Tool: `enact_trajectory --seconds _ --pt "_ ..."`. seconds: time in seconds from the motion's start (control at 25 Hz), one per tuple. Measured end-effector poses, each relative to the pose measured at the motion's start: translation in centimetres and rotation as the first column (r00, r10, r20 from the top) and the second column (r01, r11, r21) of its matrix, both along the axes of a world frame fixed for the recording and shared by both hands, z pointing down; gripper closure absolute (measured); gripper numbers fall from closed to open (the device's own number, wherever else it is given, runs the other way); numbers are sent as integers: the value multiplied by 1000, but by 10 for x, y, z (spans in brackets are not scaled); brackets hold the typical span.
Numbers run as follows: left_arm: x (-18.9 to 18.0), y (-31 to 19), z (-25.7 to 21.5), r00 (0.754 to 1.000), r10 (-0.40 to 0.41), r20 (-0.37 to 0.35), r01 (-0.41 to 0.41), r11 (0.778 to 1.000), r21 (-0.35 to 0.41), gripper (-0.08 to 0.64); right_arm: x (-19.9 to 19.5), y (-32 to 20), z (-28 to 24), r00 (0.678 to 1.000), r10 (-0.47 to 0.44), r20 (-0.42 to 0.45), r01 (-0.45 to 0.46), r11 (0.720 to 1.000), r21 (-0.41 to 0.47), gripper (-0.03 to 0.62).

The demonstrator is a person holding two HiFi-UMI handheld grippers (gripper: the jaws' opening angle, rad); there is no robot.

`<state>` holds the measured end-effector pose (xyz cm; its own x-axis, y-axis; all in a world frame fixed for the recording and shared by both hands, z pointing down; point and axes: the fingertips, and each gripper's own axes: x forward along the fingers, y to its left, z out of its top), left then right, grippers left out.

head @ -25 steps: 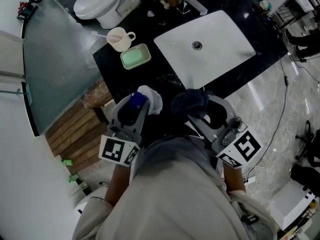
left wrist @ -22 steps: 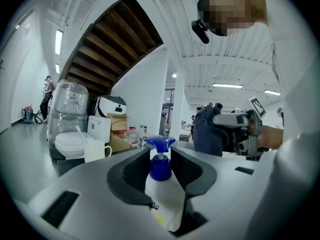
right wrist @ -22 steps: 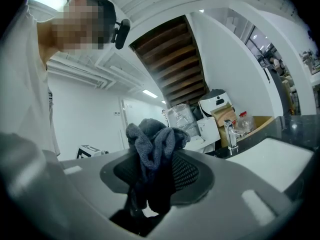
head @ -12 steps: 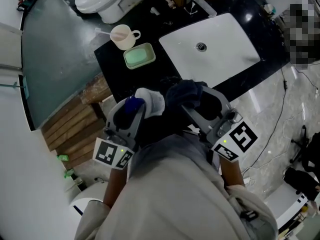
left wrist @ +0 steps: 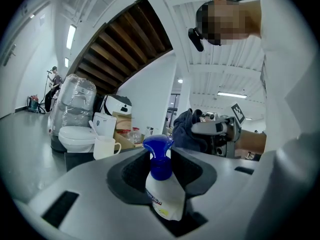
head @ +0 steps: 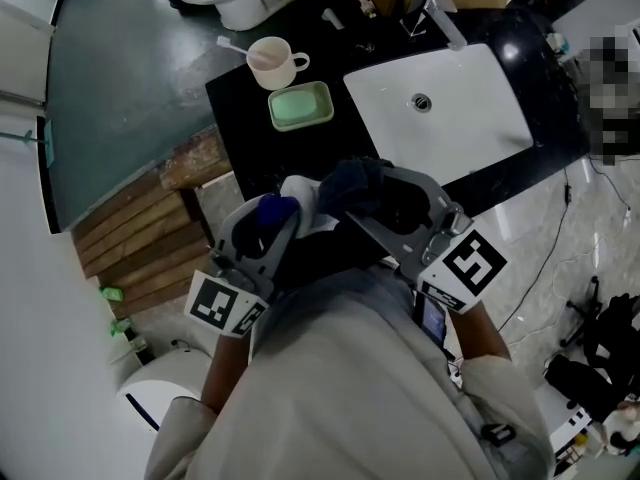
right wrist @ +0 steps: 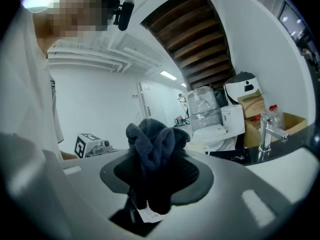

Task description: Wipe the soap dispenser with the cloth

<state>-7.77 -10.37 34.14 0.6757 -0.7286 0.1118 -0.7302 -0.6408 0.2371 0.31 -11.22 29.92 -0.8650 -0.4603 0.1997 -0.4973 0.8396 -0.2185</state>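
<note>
Gripping soap dispenser (left wrist: pixel 164 194), left gripper (left wrist: pixel 161 156) | cloth (right wrist: pixel 152 139), right gripper (right wrist: pixel 157 161) | near counter (head: pixel 245 133) edge

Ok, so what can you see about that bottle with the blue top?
The soap dispenser is a white plastic bottle with a blue pump head and a printed label with a yellow patch. It stands slightly tilted, clamped between the left gripper's jaws, off the counter. The dark cloth in the right gripper is close beside it.

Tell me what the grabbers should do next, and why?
Probably bring the right gripper across so its dark blue fluffy cloth presses against the white plastic soap dispenser with the blue pump, which the left gripper grips. The cloth sits close beside the dispenser, so rubbing looks next.
</note>
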Motion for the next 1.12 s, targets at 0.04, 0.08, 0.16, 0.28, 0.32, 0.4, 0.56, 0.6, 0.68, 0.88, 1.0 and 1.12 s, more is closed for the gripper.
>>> enact_trajectory --seconds 0.04,0.08,0.16,0.28,0.32,0.4,0.56,0.6,0.68,0.88,1.0,1.12 --pt "-2 0 0 1000 -3 -3 3 1000 1 433 -5 -3 2 1000 -14 -12 14 1000 4 443" --pt "-3 0 0 1000 -5 -7 5 1000 1 433 -9 -5 4 999 -28 -23 28 1000 5 443" --pt "-5 -1 1 1000 -9 -12 9 1000 1 432 -20 -9 11 998 -58 -37 58 998 -2 443" --pt "-7 -2 3 1000 -7 -25 6 1000 -4 433 -34 -13 23 994 -95 -53 95 995 -13 443" --pt "-8 -2 3 1000 -2 -27 2 1000 -6 433 -38 -13 26 993 -104 -61 104 994 -15 443" --pt "-8 -3 3 1000 5 -26 -6 1000 -5 433 -45 -13 32 991 -117 -71 116 993 -17 443" --pt "-9 -5 3 999 5 -35 -5 1000 -8 433 -50 -17 38 991 -114 -63 112 993 -34 443" --pt "-10 -5 3 999 5 -37 -5 1000 -7 433 -50 -17 40 992 -112 -61 110 993 -39 443" --pt "-11 -5 4 999 6 -39 -7 1000 -5 433 -51 -19 42 992 -112 -52 109 993 -48 443" --pt "-12 -6 5 999 12 -37 -12 1000 -7 433 -51 -20 44 993 -115 -25 113 991 -70 443" --pt "-12 -6 6 999 14 -39 -14 1000 -12 433 -50 -22 47 994 -108 -20 106 991 -83 443" --pt "-13 -7 8 999 13 -50 -14 1000 -22 433 -49 -23 49 995 -101 -13 99 990 -96 443"
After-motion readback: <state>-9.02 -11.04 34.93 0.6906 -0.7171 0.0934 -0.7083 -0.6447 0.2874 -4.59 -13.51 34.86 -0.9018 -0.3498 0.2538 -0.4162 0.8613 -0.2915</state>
